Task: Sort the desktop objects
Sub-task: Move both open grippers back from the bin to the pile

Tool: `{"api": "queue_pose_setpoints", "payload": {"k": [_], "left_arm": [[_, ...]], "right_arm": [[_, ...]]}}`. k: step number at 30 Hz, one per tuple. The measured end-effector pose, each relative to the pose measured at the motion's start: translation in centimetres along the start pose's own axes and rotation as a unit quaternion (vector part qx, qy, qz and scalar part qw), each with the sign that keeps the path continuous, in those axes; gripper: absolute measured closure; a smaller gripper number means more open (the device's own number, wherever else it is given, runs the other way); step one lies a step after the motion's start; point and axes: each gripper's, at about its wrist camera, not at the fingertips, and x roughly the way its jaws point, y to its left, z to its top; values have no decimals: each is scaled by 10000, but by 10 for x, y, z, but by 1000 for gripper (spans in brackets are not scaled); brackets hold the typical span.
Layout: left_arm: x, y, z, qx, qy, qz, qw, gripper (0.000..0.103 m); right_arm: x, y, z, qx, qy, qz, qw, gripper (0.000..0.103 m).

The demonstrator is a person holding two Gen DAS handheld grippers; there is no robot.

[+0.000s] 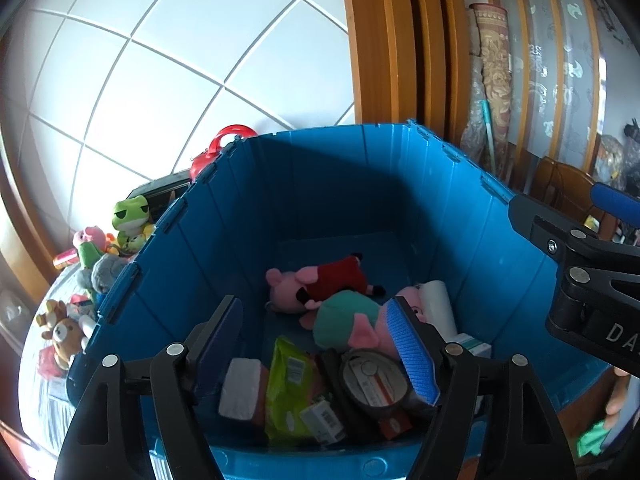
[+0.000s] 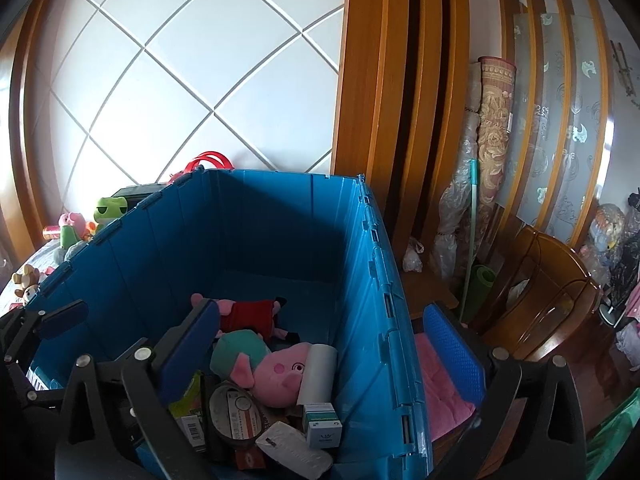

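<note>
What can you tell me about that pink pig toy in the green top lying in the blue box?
The pig toy is soft plush: a pink head with rosy cheeks, pink ears and a teal-green top. It lies on its side in the blue box, on a pile of packets. Its snout meets a white roll, and a second pig toy in red lies just behind it. Neither pair of jaws touches it.

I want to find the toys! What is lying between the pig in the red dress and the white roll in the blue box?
The pink pig in green lies between the red-dress pig and the white roll, clearest in the right wrist view.
</note>
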Motion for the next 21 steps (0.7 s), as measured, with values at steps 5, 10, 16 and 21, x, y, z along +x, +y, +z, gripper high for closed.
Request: {"api": "queue_pose_setpoints", "payload": {"k": [5, 10, 16, 21], "left_arm": [[-3, 8, -1, -40, -12, 61, 10000, 28], [-9, 24, 1, -138, -107, 162, 9997, 28], [-19, 54, 2, -267, -253, 295, 9989, 28], [-28, 92, 0, -461, -407, 492, 9969, 28]], "right_arm": [[-1, 3, 0, 23, 19, 20, 10000, 0], [-1, 13, 3, 18, -5, 73, 10000, 0], [-2, 40, 12, -99, -94, 176, 9998, 0], [-2, 74, 22, -262, -185, 331, 9989, 0]]}}
